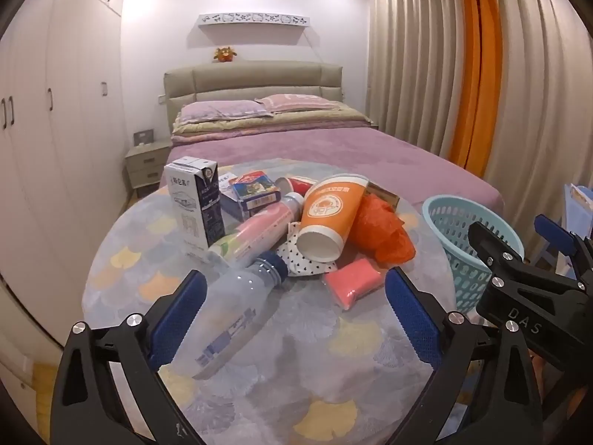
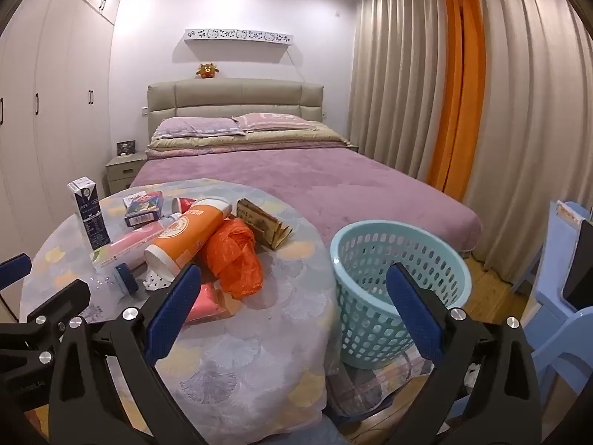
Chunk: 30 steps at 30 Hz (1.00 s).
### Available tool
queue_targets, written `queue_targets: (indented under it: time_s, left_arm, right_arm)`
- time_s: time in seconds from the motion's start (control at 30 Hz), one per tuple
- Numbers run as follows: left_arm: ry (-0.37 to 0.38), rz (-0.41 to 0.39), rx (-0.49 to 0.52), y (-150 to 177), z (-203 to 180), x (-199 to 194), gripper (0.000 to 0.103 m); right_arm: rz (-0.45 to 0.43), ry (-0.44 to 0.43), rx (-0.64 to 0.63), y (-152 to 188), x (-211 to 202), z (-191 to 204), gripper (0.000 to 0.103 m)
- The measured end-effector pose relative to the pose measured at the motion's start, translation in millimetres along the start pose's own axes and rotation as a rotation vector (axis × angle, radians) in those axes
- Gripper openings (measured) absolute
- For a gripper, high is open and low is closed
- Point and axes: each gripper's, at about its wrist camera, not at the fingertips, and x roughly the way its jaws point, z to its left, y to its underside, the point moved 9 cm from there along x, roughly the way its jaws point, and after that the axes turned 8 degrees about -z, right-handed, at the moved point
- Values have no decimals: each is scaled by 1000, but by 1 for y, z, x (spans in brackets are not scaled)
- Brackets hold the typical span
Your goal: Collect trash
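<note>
Left gripper [image 1: 292,311] gaped empty; clear bottle [image 1: 226,307] lay just beside its left finger near the table's [image 1: 333,389] front edge. Right gripper [image 2: 292,307] likewise spread wide, empty, the basket [image 2: 400,256] beyond it.

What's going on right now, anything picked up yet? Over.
Both claws open, empty: left claw, right claw. Trash pile untouched on table; basket empty, beside it. Clear bottle nearest left claw. Nothing in the way.
</note>
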Motion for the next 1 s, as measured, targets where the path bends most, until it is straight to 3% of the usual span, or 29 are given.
queue_targets:
  time_s: [0.33,1.0]
  left_arm:
    - [-27,22,-19,10,14,3,93]
    - [-24,70,-53,28,32,17,93]
  right_arm:
    - [128,-28,-6,22,19,12,95]
    - [186,-41,-62,42,30,32,95]
